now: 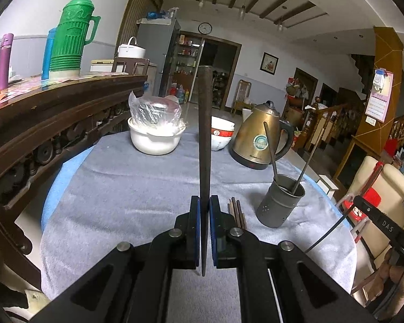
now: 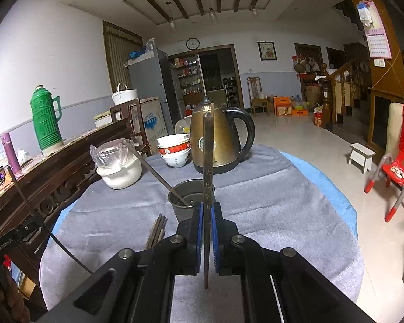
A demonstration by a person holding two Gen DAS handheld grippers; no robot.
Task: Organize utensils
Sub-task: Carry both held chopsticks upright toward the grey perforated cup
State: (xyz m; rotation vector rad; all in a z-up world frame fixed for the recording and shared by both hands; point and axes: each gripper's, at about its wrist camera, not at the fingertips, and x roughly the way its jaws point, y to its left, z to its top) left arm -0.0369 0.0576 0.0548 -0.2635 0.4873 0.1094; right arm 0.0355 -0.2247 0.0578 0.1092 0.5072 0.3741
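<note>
Each gripper pinches a single dark chopstick upright between its blue pads — the left gripper (image 1: 204, 215) on one chopstick (image 1: 205, 140), the right gripper (image 2: 207, 215) on another (image 2: 208, 167). Loose chopsticks (image 1: 237, 212) lie on the grey tablecloth (image 1: 126, 188) beside a metal holder (image 1: 281, 202) — two already inside.

A brass-coloured kettle (image 1: 258, 137), stacked bowls (image 1: 221, 132) and a white pot (image 1: 155, 141) stand on the grey-clothed tabletop (image 1: 126, 188), with a green thermos (image 1: 70, 35) on the wooden sideboard (image 1: 54, 107).
</note>
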